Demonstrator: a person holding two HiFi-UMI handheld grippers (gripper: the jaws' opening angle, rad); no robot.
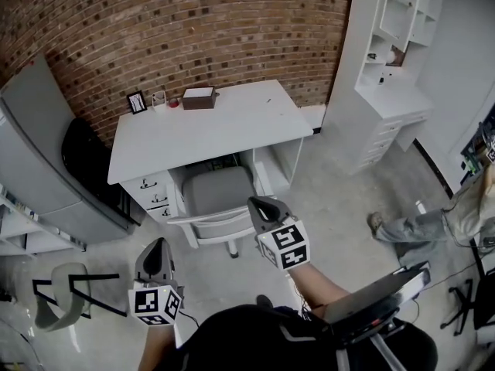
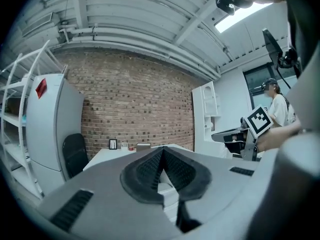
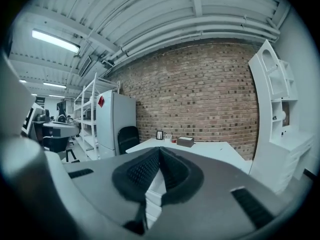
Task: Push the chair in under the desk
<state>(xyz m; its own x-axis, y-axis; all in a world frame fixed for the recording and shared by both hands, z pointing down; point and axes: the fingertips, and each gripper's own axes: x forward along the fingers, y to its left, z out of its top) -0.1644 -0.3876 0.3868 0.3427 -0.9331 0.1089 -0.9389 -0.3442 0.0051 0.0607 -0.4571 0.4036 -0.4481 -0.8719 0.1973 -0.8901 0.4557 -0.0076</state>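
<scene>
Both tools are clenched with nothing between the jaws. In the left gripper view, the left tool [image 2: 162,156] has its ribbed pads meeting at the tips. The right gripper view shows the same for the right tool [image 3: 160,156].

From the head view, the grey chair [image 1: 219,194] stands at 12 o'clock from the person. Its seat is partly in the knee space of the white desk [image 1: 232,126], and its backrest is outside the desk edge.

The right tool [image 1: 260,202] sits at about 4 o'clock of the chair, its tips over the backrest's right end. Whether it touches cannot be told.

The left tool [image 1: 159,244] is at 7 o'clock of the chair, apart from it.

A brown box [image 1: 199,97] sits at the desk's far edge.
</scene>
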